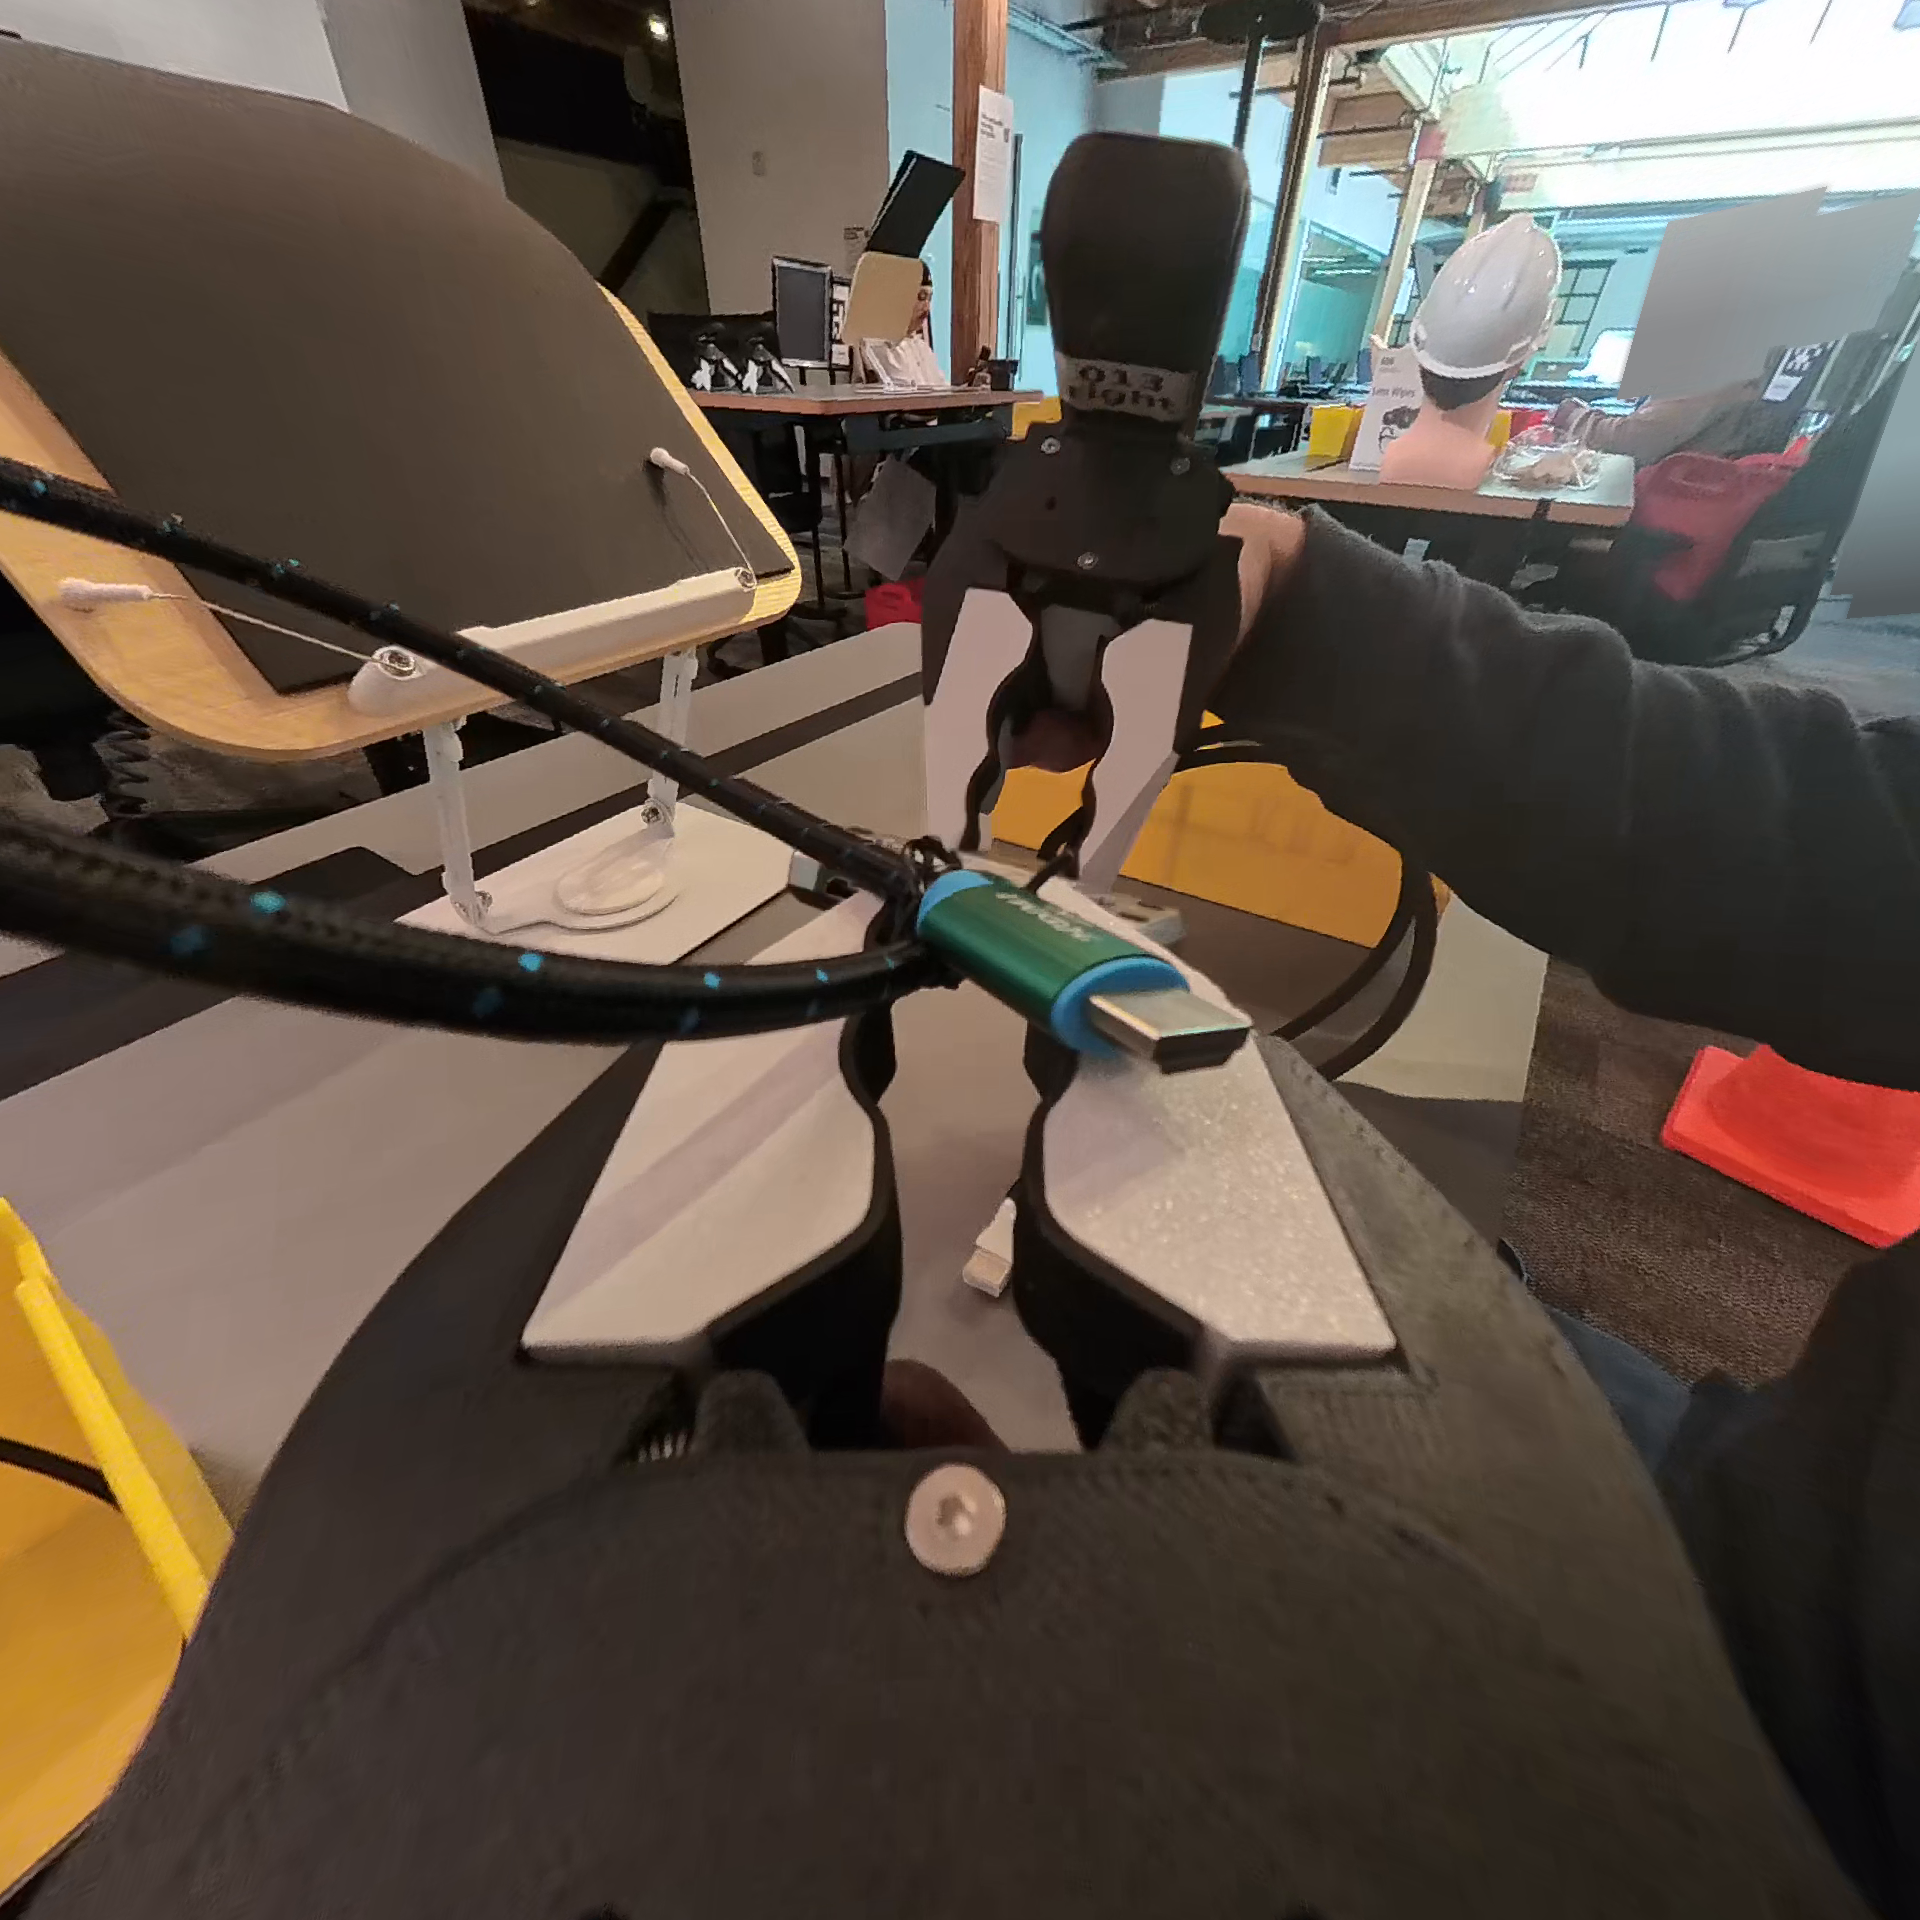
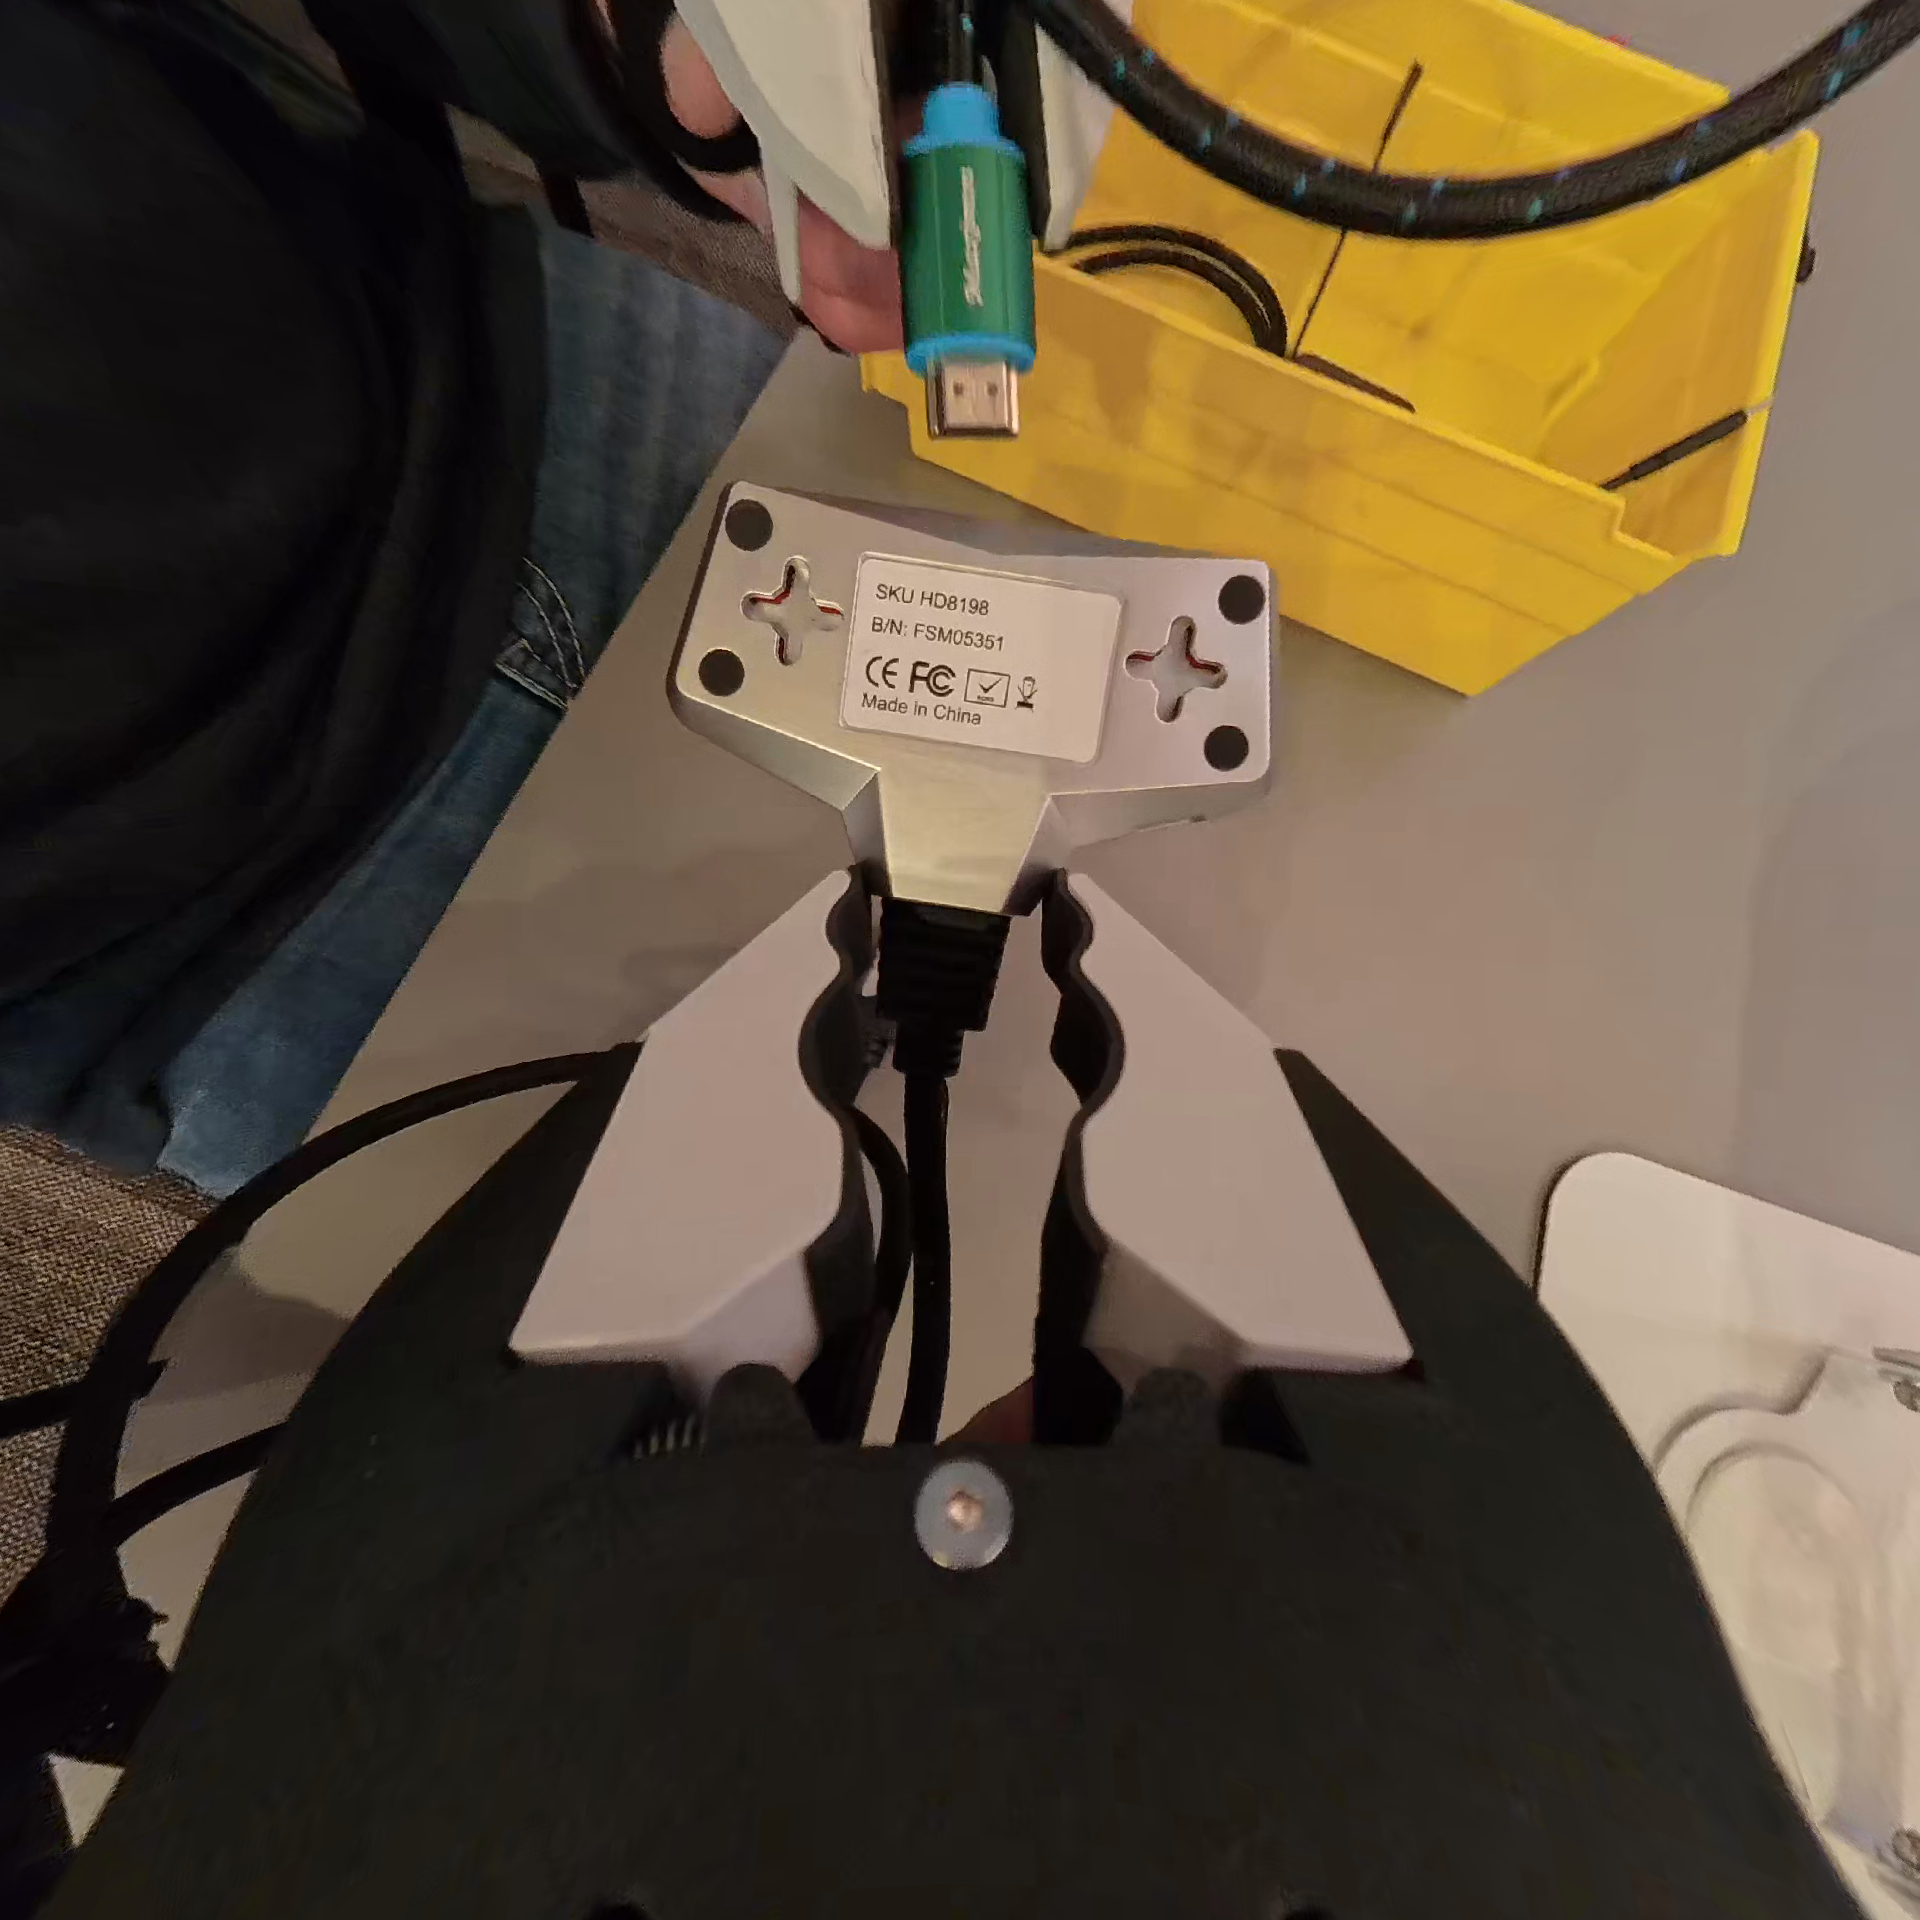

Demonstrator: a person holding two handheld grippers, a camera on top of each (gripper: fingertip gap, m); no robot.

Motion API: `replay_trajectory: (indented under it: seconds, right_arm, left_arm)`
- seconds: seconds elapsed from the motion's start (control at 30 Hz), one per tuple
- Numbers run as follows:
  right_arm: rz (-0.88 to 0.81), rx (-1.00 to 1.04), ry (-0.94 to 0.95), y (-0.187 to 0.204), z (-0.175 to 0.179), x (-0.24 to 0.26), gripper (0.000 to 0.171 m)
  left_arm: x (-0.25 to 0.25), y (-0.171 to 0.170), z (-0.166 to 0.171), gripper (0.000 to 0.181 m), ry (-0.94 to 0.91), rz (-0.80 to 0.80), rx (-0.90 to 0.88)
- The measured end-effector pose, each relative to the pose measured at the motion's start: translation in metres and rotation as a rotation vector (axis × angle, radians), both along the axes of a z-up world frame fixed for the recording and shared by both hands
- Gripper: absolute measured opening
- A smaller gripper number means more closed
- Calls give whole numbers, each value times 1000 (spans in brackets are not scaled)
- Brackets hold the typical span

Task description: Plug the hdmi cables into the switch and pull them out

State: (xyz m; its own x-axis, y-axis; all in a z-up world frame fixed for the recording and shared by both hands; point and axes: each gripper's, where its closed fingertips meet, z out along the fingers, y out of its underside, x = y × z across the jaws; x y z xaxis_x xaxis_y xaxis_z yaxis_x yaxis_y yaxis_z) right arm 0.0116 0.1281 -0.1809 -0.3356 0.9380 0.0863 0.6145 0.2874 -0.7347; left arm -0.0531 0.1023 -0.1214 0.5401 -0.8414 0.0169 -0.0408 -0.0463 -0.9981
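Above grey table (image 2: 1558,935), left fingers (image 1: 1174,1174) pinching braided cable (image 1: 416,966); right fingers (image 2: 717,1174) clamping brushed-metal switch (image 2: 966,831).

In the right wrist view, a short open gap of grey tabletop (image 2: 1558,935) separates the green-and-blue metal HDMI plug (image 2: 968,260) at 12 o'clock from the silver T-shaped metal switch (image 2: 977,665). The yellow plastic bin (image 2: 1455,499) crowds that gap at 1 o'clock, with the black braided cable (image 2: 1455,187) looping over it. The person's blue jeans (image 2: 582,623) close 10 o'clock. A white stand base (image 2: 1704,1299) blocks 4 o'clock.
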Motion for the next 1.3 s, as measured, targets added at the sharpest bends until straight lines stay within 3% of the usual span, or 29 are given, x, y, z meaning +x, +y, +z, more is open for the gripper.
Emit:
replay_trajectory:
  seconds: [0.27,1.3]
  right_arm:
    - [66,-40,53,-14,18,-1,31]
    - [115,0,-29,-23,20,3,30]
  left_arm:
    - [4,-6,6,19,-48,-42,-3]
    - [10,-18,7,19,-61,-119,8]
